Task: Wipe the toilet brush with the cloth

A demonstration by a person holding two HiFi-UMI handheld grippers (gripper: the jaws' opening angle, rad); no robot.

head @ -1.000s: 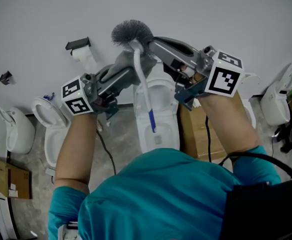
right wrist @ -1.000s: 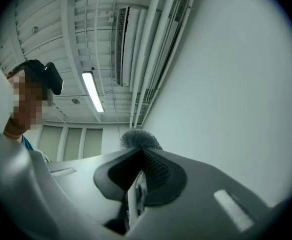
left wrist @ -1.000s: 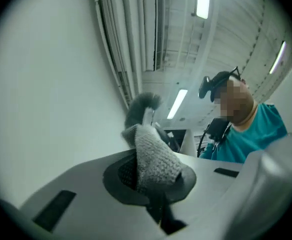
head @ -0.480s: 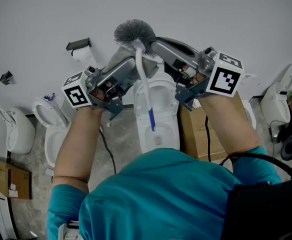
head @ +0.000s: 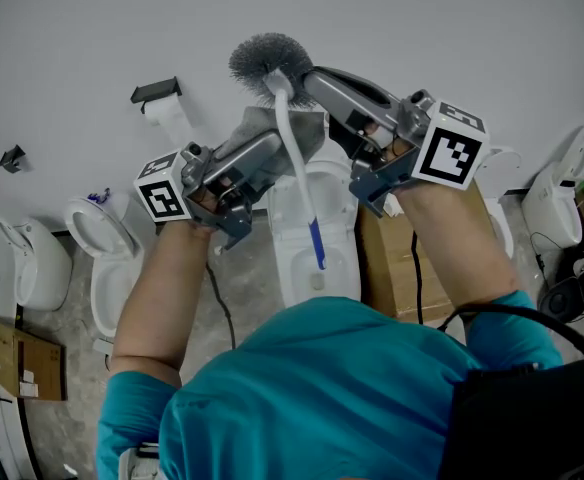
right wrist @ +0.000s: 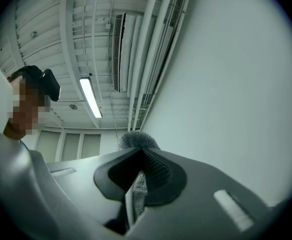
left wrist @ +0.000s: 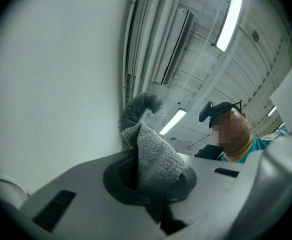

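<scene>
- The toilet brush (head: 268,63) is held up in the air in front of the white wall (head: 452,28), bristle head on top, its white handle slanting down to a blue tip above the middle toilet (head: 317,203).
- The right gripper (head: 317,81) has its jaws closed tight on the handle just below the bristles; its own view shows the white shaft pinched between the pads.
- The left gripper (head: 264,150) has its jaws clamped on a grey knitted cloth (head: 310,133), which sticks out past the pads and lies against the handle right under the brush head.
- Both grippers point upward at a slant and meet at the brush from either side.
- The person holding them wears a teal shirt (head: 302,388), bare forearms raised.
- Below, a row of white toilets stands along the wall on a mottled grey floor (head: 237,288): two to the left (head: 100,243), another at the far right (head: 562,188).
- A black paper holder with a white roll (head: 162,103) is fixed to the wall at the left.
- A cardboard box (head: 392,263) sits just right of the middle toilet, flat cardboard (head: 17,353) lies at the far left, and a dark cable (head: 212,293) trails over the floor.
- Overhead, the gripper views show long ceiling lights (left wrist: 230,20), pipes and a vent.
</scene>
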